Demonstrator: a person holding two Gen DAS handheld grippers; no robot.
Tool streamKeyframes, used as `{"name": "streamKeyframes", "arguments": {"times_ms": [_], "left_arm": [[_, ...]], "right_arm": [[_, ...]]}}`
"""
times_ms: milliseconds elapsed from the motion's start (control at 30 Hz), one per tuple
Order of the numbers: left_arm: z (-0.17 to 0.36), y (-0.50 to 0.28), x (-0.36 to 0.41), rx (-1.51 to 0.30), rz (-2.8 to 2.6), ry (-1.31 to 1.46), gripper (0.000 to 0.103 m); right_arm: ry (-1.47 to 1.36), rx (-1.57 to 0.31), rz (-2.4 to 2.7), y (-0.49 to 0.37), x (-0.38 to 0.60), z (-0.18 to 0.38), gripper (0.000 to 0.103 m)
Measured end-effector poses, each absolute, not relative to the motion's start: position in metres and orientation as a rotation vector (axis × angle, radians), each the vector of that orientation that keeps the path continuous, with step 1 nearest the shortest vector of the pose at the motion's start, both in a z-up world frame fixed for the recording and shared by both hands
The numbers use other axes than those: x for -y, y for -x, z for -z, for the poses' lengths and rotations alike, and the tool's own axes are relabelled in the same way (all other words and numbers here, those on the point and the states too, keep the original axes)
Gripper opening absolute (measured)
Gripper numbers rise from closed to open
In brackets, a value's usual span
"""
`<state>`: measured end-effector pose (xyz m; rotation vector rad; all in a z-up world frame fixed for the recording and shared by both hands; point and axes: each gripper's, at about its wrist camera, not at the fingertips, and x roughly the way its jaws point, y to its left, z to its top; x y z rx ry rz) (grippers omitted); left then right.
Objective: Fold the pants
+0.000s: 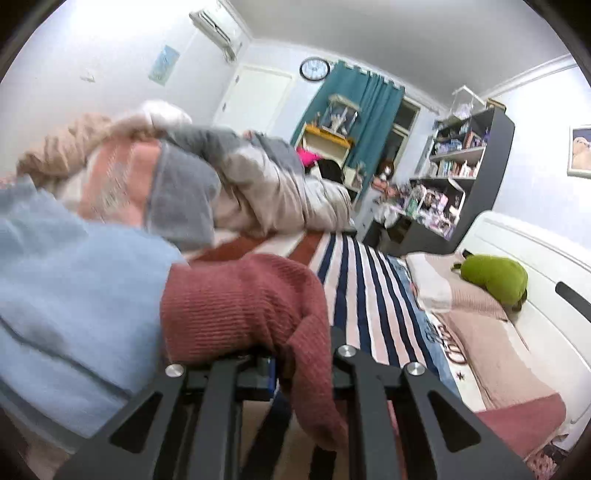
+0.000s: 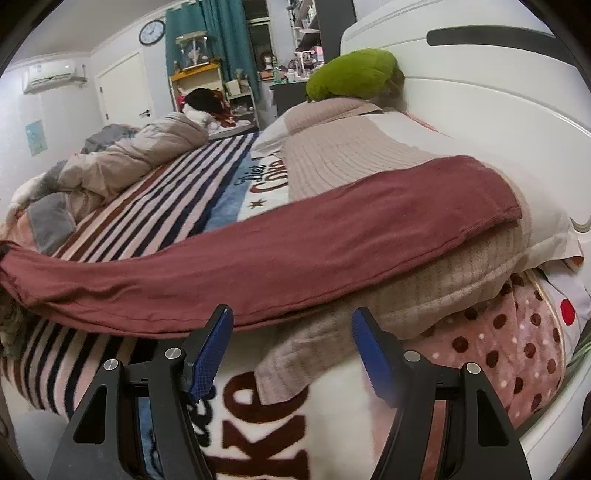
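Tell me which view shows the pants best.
The right wrist view: the pants lie stretched along the bed, nearly whole. The left wrist view shows only a bunched end draped over the left gripper.

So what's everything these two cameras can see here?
pants: one, brick red, stretched over bed and pillows, one end bunched in left gripper
striped blanket: one, pink and navy, on bed
duvet: one, beige and grey, heaped at far side
green plush: one, against white headboard
wall clock: one, dark rim
left gripper: black, shut on pants
right gripper: black, blue pads, open, empty
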<state>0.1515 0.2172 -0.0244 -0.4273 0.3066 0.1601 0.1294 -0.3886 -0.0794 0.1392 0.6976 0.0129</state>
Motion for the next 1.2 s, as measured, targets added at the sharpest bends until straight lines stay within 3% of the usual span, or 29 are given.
{"name": "streamKeyframes", "arguments": {"times_ms": [300,533,800,1200], "left_arm": [[-0.013,-0.112,-0.261,-0.242,-0.274,0.414,0.011],[-0.016,-0.121,-0.232,-0.326,-0.178,0.316,0.011],[0.007,-0.158,-0.141,-0.463,0.018,0.137,0.011],[0.099,-0.199,0.040,-0.754,0.426,-0.183,0.013]], "right_arm": [[-0.154,-0.689,-0.108,-0.119,0.361,0.070,0.063],[-0.172,-0.679,-0.149,-0.115,0.350,0.070,0.063],[-0.195,-0.672,-0.166,-0.113,0.354,0.073,0.063],[-0.241,-0.681,-0.179,-0.114,0.366,0.085,0.063]]}}
